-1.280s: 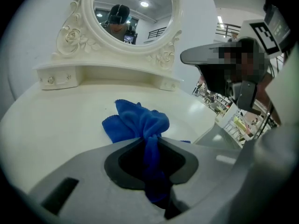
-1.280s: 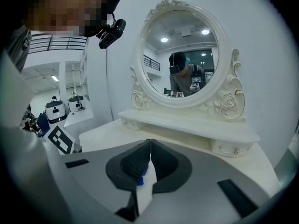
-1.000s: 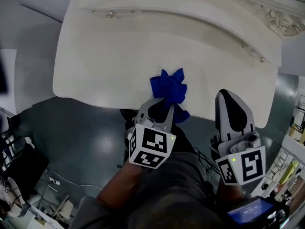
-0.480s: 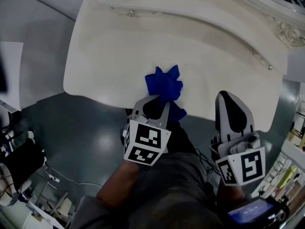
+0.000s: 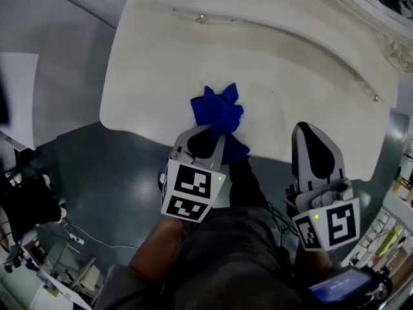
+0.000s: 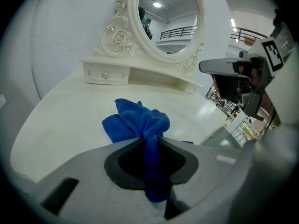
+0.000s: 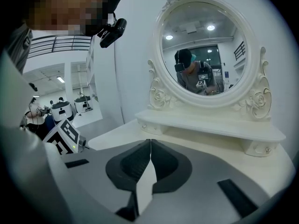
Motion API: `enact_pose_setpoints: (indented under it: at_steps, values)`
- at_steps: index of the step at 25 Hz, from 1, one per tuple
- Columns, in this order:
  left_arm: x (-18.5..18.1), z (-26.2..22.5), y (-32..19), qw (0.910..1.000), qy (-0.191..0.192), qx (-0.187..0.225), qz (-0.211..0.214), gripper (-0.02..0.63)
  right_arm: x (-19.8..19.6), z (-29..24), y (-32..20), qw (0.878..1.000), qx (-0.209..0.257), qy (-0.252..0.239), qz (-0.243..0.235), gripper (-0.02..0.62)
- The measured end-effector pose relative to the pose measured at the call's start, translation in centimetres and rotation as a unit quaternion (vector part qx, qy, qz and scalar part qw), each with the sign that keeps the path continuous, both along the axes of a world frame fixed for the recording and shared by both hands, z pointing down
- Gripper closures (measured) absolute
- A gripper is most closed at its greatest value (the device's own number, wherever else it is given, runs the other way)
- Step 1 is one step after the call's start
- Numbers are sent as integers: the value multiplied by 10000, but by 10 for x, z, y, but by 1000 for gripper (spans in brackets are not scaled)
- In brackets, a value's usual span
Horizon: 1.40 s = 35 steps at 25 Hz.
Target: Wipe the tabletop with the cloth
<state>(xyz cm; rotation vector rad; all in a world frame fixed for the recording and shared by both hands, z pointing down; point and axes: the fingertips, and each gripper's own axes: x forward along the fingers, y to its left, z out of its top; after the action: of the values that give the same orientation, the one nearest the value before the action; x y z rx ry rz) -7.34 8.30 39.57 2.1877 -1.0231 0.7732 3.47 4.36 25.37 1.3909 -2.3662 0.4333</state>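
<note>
Leftward is where the left gripper point(image 5: 216, 133) and the blue cloth point(image 5: 217, 110) have gone since the earlier frames. In the head view both now sit closer to the left corner of the white worktop point(image 5: 155, 70). The right gripper point(image 5: 308, 128) holds the same spot in the lower right of that view, its tip over the worktop's front edge.

The left gripper's fingers point(image 6: 124, 164) are pinching the cloth. In the left gripper view a narrow blue fold runs between the dark pads and hangs toward the camera. The rest of the cloth lies bunched on the worktop just past the fingertips. In the head view the bunch rests near the front edge, a little below the middle of the frame, and a small part drapes over that edge beside the gripper.

The right gripper's fingers point(image 7: 126, 164) are pressed together along a thin line with nothing between them.

An oval mirror point(image 6: 166, 17) in a carved white frame stands at the back of the worktop, at the top middle of the left gripper view. Below it runs a low shelf point(image 6: 140, 73) with small knobs.
</note>
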Motion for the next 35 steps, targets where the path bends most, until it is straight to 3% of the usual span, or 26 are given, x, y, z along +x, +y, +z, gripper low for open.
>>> enact_pose_setpoints:
  at_steps: [4, 13, 19, 35]
  values:
    - [-31, 6, -3, 10000, -13, -18, -44, 532, -29, 6, -3, 10000, -13, -19, -38, 581]
    - [-42, 3, -8, 9998, -33, -1, -181, 532, -30, -1, -5, 10000, 24, -29, -46, 581]
    - [-98, 1, -13, 9991, -38, 9, -434, 532, -80, -2, -9, 9998, 25, -36, -205, 581]
    - [-172, 2, -13, 9959, -12, 17, -902, 534, -141, 2, -9, 9987, -2, 15, -514, 581]
